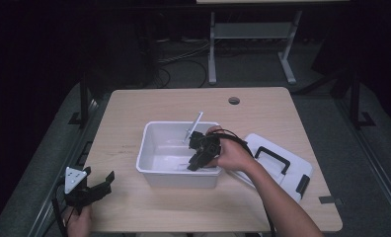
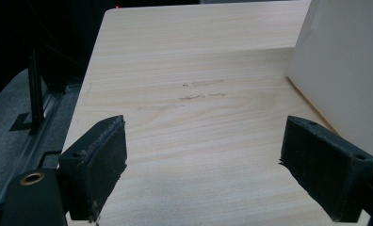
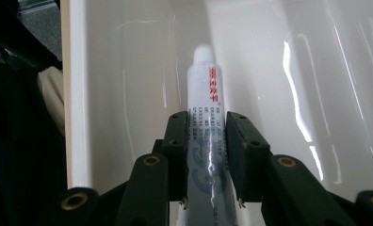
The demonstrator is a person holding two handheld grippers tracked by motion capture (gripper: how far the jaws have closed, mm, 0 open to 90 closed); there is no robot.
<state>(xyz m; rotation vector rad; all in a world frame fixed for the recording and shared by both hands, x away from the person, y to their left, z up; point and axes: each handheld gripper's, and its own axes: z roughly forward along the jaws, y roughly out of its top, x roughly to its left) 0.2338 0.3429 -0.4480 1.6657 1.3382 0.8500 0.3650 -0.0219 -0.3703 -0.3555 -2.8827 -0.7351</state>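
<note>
the right gripper (image 1: 199, 157) was down inside the white bin (image 1: 154, 136) near the middle of the table (image 1: 134, 207), its jaws pinched on a white tube (image 3: 208, 122) printed with red lettering. the grip sat around the tube's body, with the capped end pointing ahead toward the bin's inner wall, probably so it could be laid flat on the bin floor or lifted out without slipping. a thin white stick-like item (image 1: 195, 123) leaned on the bin's far rim; what it was could not be told. the bin's lid (image 1: 282, 165), with its black handle, lay just beside the bin toward the table's right edge, leaving the bin open for access. the left gripper (image 1: 92, 190) waited near the table's front left corner, jaws spread wide and empty over bare wood. counted: one bin, one lid, one tube, two grippers.
</note>
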